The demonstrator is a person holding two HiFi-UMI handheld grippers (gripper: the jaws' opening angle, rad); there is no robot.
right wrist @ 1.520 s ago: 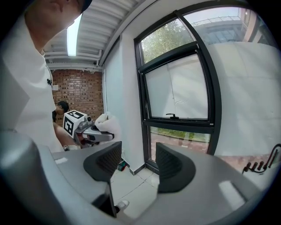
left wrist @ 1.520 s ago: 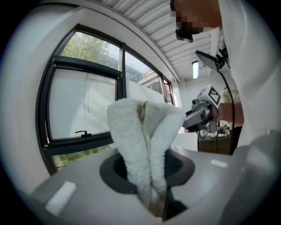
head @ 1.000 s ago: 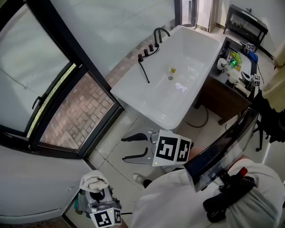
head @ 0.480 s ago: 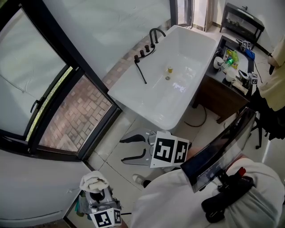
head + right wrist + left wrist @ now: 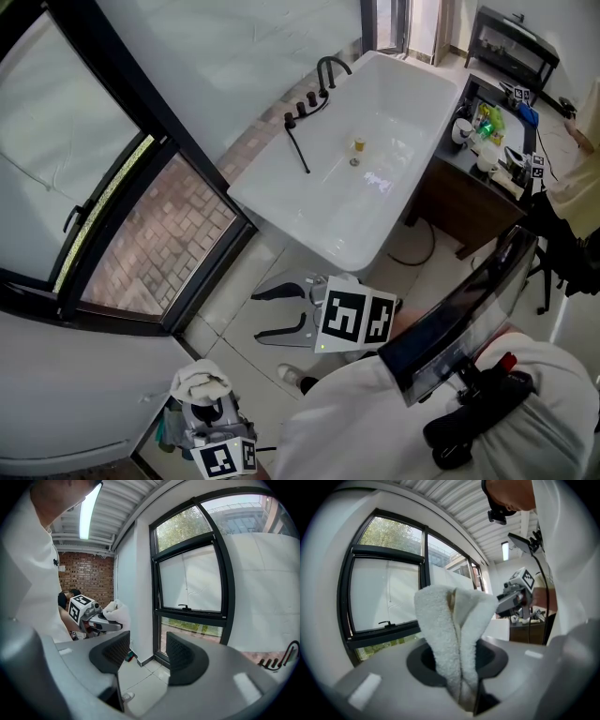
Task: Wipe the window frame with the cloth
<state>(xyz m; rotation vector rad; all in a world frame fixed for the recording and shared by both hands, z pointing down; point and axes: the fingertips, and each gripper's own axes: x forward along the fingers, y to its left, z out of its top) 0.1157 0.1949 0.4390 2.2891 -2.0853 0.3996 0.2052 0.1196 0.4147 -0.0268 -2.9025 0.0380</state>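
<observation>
The black window frame (image 5: 118, 58) fills the head view from 9 to 11 o'clock, its bars crossing the pale glass and a brick-paved strip showing behind the lower pane. A white bathtub (image 5: 309, 225) lies toward 1 o'clock. The person's white sleeve takes up 5 o'clock. Just below the centre the right gripper (image 5: 267, 314) points toward 9 o'clock, jaws wide apart with nothing between them; its own view (image 5: 147, 656) looks past them at the frame. At 7 o'clock the left gripper (image 5: 202, 405) has its jaws pinched tight on the white terry cloth (image 5: 199, 382), which stands up from them as a folded tuft (image 5: 454, 620). The cloth is well apart from the frame, so wiping looks not yet begun: this reads as the approach. The next move calls for lifting the left gripper toward 10 o'clock and pressing the tuft flat against a bar before sliding along it
</observation>
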